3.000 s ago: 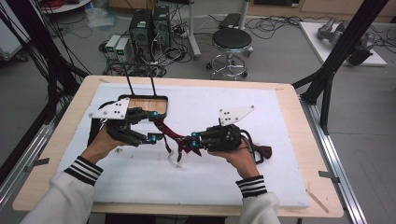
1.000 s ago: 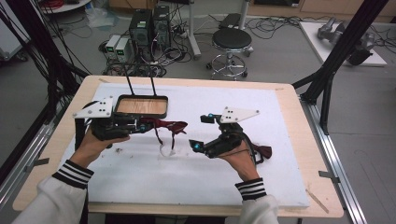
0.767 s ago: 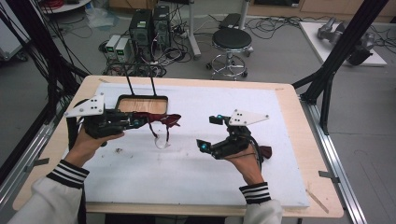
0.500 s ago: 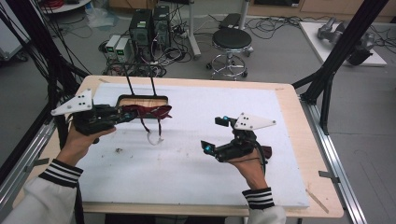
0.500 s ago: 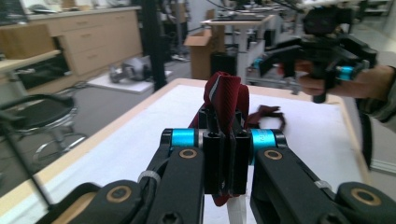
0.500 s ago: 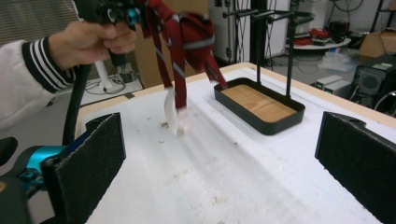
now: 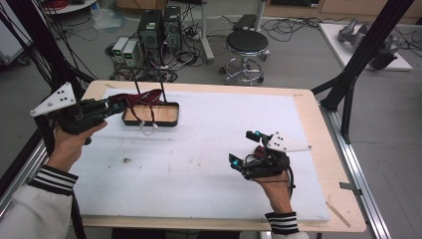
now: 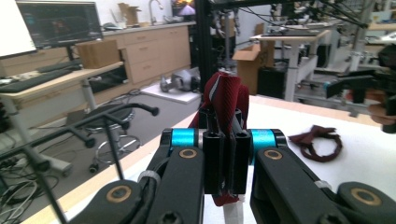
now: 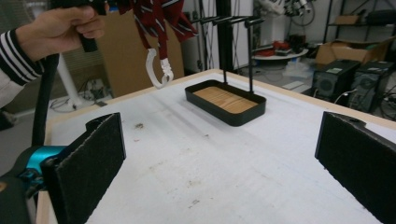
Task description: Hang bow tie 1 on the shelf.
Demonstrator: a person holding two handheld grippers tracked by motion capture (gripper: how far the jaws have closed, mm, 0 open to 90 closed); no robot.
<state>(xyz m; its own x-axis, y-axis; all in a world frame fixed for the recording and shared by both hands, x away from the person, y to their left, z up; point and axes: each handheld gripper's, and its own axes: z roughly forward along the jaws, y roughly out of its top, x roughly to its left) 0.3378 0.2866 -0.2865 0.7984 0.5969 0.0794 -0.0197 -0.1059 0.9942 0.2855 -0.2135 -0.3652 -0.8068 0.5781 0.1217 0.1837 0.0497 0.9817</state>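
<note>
My left gripper is shut on a dark red striped tie and holds it in the air at the table's left, over the near end of the black tray. In the left gripper view the tie is pinched between the closed jaws of that gripper. A white clip dangles from the tie; the right gripper view has the clip hanging under the tie. My right gripper hovers low at the table's right, open and holding nothing, its pads wide apart.
The tray has a wooden floor and two upright black posts with crossbars. A second dark red band lies on the white mat near my right hand. A stool and computers stand beyond the table.
My left gripper has carried the tie up and to the left, so it now hangs over the tray. My right gripper has let go and drawn back to the right, toward the near edge.
</note>
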